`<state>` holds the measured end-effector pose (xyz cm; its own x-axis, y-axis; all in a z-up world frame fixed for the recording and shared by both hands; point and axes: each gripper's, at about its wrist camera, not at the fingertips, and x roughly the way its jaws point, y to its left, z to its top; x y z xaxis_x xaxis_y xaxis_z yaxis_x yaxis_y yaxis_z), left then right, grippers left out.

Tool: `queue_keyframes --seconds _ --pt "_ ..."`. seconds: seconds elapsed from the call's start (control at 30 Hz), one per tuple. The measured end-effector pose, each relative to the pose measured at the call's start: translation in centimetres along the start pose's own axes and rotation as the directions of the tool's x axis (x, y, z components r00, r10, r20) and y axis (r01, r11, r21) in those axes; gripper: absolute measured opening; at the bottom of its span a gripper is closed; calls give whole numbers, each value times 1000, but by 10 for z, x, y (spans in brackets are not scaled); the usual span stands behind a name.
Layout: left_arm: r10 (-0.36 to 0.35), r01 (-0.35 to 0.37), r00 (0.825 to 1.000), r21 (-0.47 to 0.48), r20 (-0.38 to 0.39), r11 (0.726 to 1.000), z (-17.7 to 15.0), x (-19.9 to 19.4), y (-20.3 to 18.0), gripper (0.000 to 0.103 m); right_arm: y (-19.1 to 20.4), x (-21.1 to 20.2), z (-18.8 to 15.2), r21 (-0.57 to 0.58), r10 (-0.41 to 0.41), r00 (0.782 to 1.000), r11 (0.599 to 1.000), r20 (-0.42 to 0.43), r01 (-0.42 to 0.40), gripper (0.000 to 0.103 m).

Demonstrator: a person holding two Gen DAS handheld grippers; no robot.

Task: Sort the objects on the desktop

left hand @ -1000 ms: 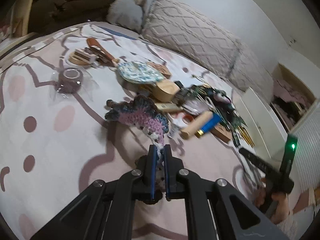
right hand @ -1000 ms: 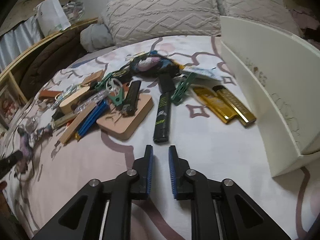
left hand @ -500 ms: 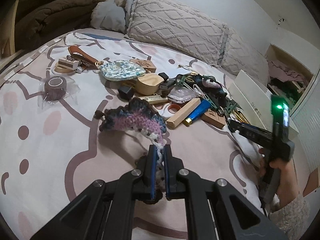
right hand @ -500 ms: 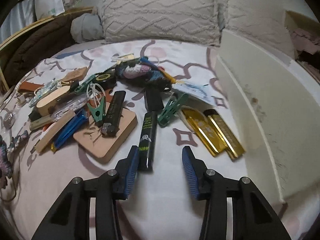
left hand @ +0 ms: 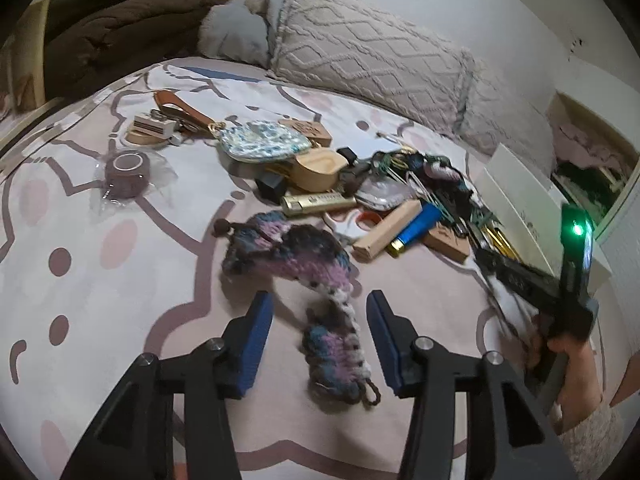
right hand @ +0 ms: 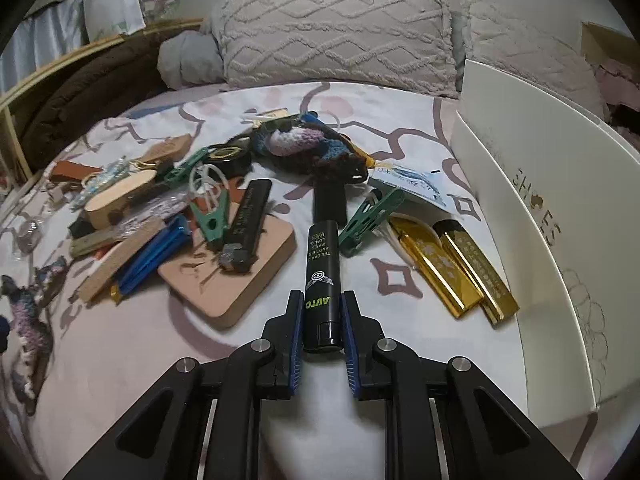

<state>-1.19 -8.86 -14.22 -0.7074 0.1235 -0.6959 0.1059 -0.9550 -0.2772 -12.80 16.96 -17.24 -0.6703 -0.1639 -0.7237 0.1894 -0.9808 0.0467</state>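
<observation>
A purple and blue crocheted piece (left hand: 296, 256) lies on the pink patterned bedspread (left hand: 120, 300). Its tail end runs between the jaws of my left gripper (left hand: 320, 304). Those jaws are opening and the blue pads stand clear of the yarn on both sides. In the right wrist view a black tube marked AUTO (right hand: 322, 256) lies pointing away from me. My right gripper (right hand: 322, 300) is shut on its near end, with both pads pressed against it.
Beyond the crochet spreads a pile of small items (left hand: 360, 200): a wooden block, a blue lighter, clips, a pouch. A wrapped tape roll (left hand: 126, 172) sits at the left. Two gold bars (right hand: 460, 272) lie beside a white shoe box (right hand: 540, 200). Pillows (right hand: 336, 36) line the back.
The left jaws have opened and let go of the crocheted piece, which now rests on the bedspread. The right gripper has moved forward over the black tube and closed on it.
</observation>
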Motion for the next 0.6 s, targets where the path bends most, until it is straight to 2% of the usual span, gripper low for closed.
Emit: queue_keyframes --seconds 0.2,0.4,0.43,0.5,0.6 --pt "-2 2 1000 -30 3 1000 1 3 5 49 12 -14 -15 -40 39 999 998 -18 -40 19" --pt "16 -14 997 -25 72 1000 8 -6 8 49 31 -30 -30 -147 56 998 987 -29 -60 19" --pt "15 -13 997 -28 82 1000 10 -8 10 50 31 -33 -33 -157 68 997 985 -34 -72 19" --pt "13 -9 995 -43 100 999 14 -11 15 62 31 -37 -39 -163 97 994 981 -50 -104 19" --pt "18 -9 992 -71 123 997 22 -13 23 64 34 -44 -47 -181 112 992 976 -54 -120 19"
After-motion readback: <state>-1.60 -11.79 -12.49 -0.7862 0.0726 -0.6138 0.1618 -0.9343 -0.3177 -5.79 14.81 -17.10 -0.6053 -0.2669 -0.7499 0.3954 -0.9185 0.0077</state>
